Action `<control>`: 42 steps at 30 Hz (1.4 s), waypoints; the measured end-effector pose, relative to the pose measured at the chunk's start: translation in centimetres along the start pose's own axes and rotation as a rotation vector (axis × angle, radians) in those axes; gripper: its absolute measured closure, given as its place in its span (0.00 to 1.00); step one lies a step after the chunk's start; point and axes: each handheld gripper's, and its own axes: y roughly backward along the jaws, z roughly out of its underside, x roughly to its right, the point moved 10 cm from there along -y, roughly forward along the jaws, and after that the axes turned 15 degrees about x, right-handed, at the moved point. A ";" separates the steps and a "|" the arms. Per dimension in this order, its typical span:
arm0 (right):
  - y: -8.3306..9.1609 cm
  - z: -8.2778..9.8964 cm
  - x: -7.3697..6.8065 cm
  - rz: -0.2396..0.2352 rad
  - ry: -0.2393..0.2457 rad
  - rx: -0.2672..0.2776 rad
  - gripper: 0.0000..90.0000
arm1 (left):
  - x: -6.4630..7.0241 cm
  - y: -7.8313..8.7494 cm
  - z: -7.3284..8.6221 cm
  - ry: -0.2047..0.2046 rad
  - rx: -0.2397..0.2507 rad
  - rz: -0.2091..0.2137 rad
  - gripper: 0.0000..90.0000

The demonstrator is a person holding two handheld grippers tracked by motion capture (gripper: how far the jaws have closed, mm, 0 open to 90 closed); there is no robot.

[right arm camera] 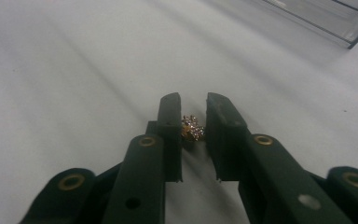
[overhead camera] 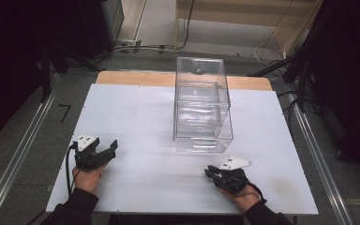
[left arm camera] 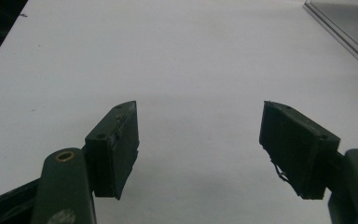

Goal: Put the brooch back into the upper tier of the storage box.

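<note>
Between the nearly closed black jaws of the right gripper (right arm camera: 193, 128), low over the white table (right arm camera: 74, 70), sits a small gold jewelled trinket (right arm camera: 192, 127), seemingly pinched; light, hard, knobbly, it probably slips unless gripped squarely across its middle.

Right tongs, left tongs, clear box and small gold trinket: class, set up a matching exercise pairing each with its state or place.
Column one:
1. right tongs
2. left tongs
3. clear box
4. gold trinket

Column two:
A. stands on the white table, beyond both hands
B. jaws wide apart, nothing between them
C. jaws nearly together around something small
D. sits between two black jaws

Pairs: 1-C, 2-B, 3-A, 4-D
</note>
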 end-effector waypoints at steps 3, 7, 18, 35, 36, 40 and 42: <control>0.0 0.0 0.0 0.003 0.003 -0.001 0.83 | 0.0 0.0 0.0 0.000 0.002 -0.001 0.33; 0.1 -0.1 0.3 0.010 -0.013 0.001 0.84 | 0.0 0.0 -0.1 0.002 0.004 -0.001 0.33; 0.7 -0.4 1.5 0.048 -0.080 0.017 0.87 | -0.1 0.0 -0.1 0.001 0.005 -0.001 0.33; 2.4 -1.4 3.6 0.099 -0.140 0.071 0.87 | -0.1 0.0 -0.2 0.006 0.008 -0.001 0.33; 2.5 -1.4 3.7 0.103 -0.149 0.071 0.87 | -0.1 0.0 -0.2 0.006 0.008 0.000 0.33; 2.9 -1.7 4.0 0.109 -0.158 0.078 0.87 | -0.1 0.0 -0.1 0.006 0.008 0.001 0.33; 3.1 -1.8 4.2 0.113 -0.158 0.080 0.87 | -0.1 0.0 -0.1 0.005 0.007 0.001 0.33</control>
